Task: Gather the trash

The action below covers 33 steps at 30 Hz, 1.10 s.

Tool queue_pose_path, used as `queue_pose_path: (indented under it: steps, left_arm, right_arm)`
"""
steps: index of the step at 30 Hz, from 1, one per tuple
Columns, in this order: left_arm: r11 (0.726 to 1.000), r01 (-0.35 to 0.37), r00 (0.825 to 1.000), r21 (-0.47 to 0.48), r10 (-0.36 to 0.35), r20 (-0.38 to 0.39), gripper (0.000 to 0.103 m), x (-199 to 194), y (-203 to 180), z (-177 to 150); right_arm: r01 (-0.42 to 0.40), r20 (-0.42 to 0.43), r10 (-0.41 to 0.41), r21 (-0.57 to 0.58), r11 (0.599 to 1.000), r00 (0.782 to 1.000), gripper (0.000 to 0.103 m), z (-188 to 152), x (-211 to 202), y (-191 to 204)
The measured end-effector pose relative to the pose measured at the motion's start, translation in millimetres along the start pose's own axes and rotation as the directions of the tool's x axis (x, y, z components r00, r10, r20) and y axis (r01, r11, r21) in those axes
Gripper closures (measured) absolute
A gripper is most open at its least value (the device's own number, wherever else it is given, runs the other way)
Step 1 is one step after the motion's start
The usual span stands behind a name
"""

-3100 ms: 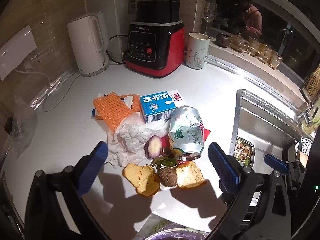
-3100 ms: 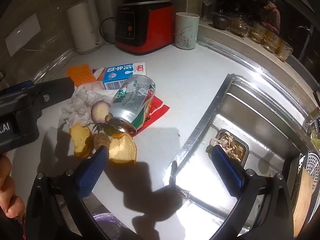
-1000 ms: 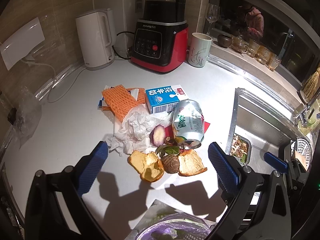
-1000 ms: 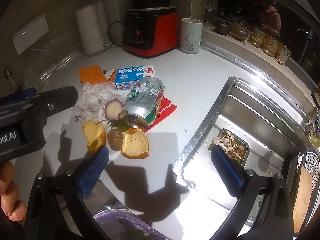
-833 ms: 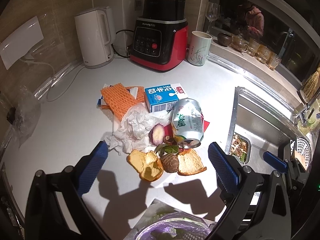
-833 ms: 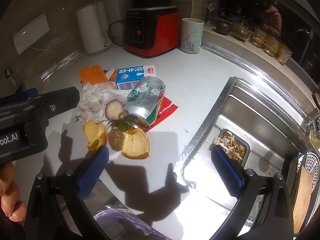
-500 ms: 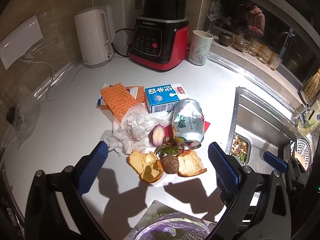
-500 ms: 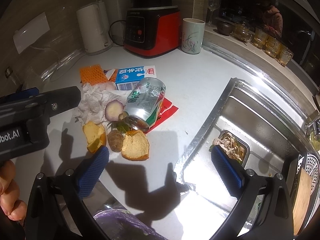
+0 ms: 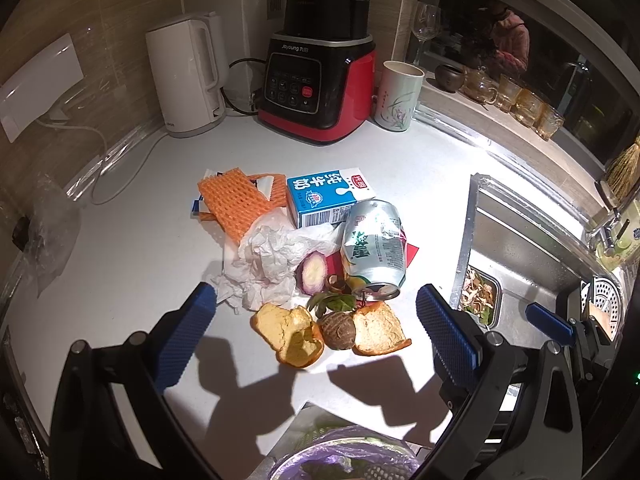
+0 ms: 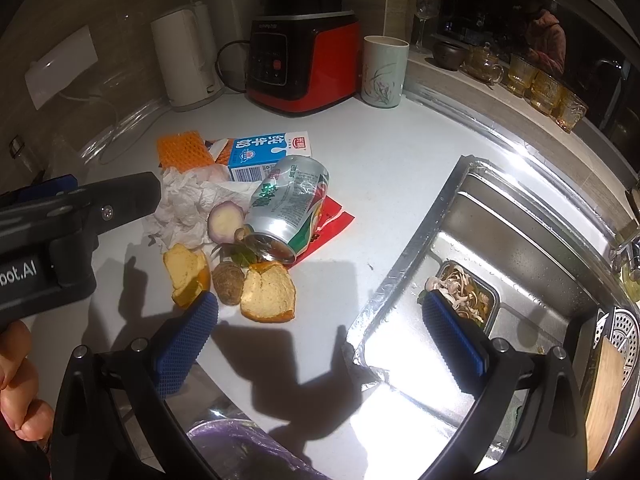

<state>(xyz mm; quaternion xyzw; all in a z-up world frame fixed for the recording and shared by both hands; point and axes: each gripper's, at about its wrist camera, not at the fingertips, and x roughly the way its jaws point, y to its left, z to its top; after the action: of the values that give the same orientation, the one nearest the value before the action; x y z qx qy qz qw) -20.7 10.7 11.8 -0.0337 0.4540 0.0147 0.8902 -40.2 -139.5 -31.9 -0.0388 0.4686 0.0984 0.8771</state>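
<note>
One dented can (image 9: 374, 250), crumpled tissue (image 9: 268, 264), peels (image 9: 292, 336)

I read "Joyoung" on the blender (image 9: 316, 92), "纯牛奶" on the blue milk carton (image 9: 324, 196), and "bot.AI" on my left claw's body (image 10: 24, 272).

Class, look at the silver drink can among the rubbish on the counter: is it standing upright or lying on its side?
On its side. The can lies along the counter, its opened end facing the cameras.
</note>
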Motion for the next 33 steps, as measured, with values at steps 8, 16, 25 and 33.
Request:
queue_pose_path:
  steps: [8,16,25,33]
  left_arm:
    - [1.000,-0.004,1.000,0.002,0.004,-0.001,0.007,1.7,0.4,1.6]
    - [1.000,-0.003,0.999,0.014,0.003,-0.044,0.007,29.8,26.2,-12.8]
    - [1.000,-0.006,0.992,0.014,0.008,-0.126,0.007,66.6,63.1,-42.8]
    - [0.999,0.050,0.989,-0.001,-0.050,-0.139,0.007,77.8,70.8,-56.0]
  right_arm:
    - [-0.013,-0.008,0.013,-0.001,1.000,1.000,0.002,0.1,5.1,-0.7]
    - [-0.018,-0.055,0.017,-0.018,1.000,0.998,0.002,-10.6,42.5,-2.4]
    - [-0.068,-0.055,0.063,-0.091,0.994,0.997,0.002,-13.5,77.2,8.6]
    - [-0.103,-0.030,0.104,0.039,0.994,0.994,0.002,41.9,104.0,-9.1]
